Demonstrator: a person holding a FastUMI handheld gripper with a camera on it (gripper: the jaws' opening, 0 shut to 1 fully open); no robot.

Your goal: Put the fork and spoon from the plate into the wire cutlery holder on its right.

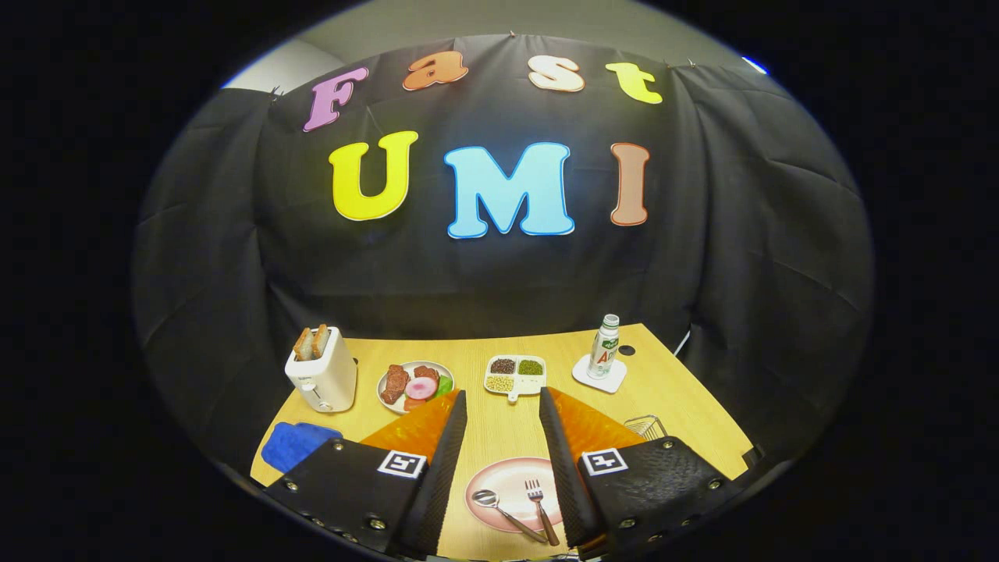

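A pink plate (pixel 509 478) lies on the wooden table between my two fingers, low and close. On it rest a spoon (pixel 503 511) at the left and a fork (pixel 540 509) at the right, handles pointing toward me. The wire cutlery holder (pixel 646 426) stands to the plate's right, mostly hidden behind my right finger. My gripper (pixel 503 402) hovers above the table, open, with nothing between its fingers.
At the back left stands a white toaster (pixel 324 373) with bread slices. Beside it are a plate of toy food (pixel 414 384) and a divided tray of beans (pixel 515 373). A bottle (pixel 603 348) sits on a white coaster at the back right. A blue cloth (pixel 295 443) lies at the left.
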